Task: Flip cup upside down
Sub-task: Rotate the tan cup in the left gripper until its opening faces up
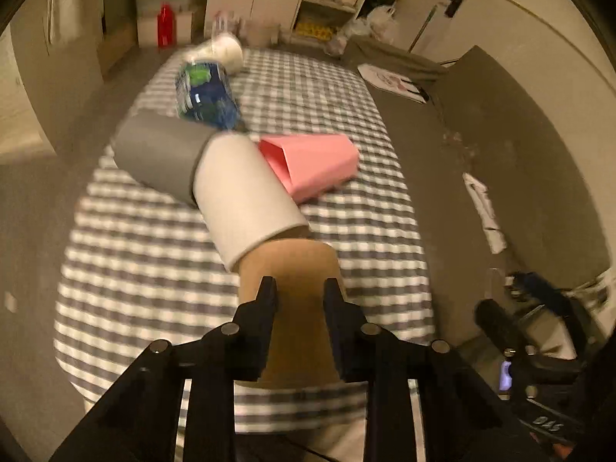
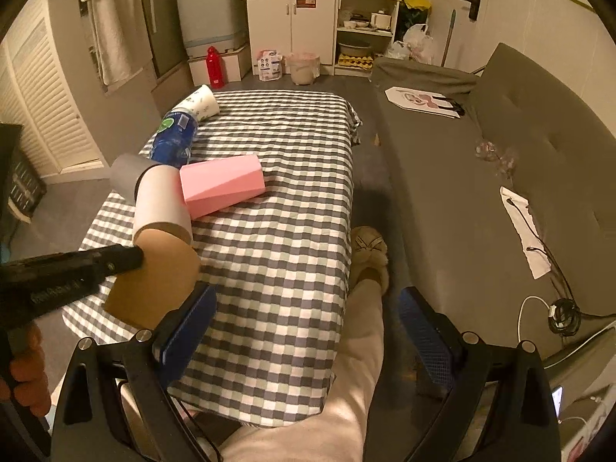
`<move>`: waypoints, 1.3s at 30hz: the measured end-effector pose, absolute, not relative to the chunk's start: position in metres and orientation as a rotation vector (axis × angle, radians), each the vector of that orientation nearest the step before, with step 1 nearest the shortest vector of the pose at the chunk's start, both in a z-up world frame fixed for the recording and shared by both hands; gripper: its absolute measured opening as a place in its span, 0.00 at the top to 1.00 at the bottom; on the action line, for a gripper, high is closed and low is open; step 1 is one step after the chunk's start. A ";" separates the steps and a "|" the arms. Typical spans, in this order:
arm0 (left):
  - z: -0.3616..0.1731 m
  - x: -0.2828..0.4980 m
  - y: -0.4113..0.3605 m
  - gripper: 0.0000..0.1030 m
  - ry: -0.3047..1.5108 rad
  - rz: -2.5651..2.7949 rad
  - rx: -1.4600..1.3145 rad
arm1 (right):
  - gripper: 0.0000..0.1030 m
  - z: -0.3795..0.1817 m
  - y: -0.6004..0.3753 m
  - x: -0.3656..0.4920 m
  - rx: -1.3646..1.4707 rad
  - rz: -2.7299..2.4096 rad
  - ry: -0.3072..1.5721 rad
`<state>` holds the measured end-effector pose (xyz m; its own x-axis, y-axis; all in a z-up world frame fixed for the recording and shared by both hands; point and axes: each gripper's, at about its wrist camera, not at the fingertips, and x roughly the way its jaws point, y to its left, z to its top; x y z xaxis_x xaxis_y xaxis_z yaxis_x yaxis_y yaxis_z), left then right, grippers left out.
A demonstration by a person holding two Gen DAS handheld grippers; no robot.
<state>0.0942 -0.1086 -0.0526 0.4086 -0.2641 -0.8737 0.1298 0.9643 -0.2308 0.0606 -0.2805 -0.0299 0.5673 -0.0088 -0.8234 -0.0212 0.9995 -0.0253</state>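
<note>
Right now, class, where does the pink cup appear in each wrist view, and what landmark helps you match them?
Left wrist view: the pink cup lies on its side just above centre, right of the white cup.
Right wrist view: the pink cup lies on its side left of centre.
Shared landmark: the red bottle on the floor beyond the table.

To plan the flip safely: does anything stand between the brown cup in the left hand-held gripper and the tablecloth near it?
Nothing visible lies on the tablecloth under the brown cup held by the left hand-held gripper. But a white cup sleeves its far end, and a pink cup lies beside that.
</note>
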 end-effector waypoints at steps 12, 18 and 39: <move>-0.078 0.134 -0.114 0.28 1.332 -0.313 -0.203 | 0.07 -0.029 -0.288 0.052 -0.023 -0.007 0.966; -0.058 0.117 -0.122 0.29 1.207 -0.339 -0.107 | 0.07 -0.030 -0.292 0.051 -0.017 -0.017 0.963; -0.088 0.123 -0.144 0.23 1.490 -0.431 -0.031 | 0.07 -0.037 -0.295 0.055 -0.014 -0.031 0.985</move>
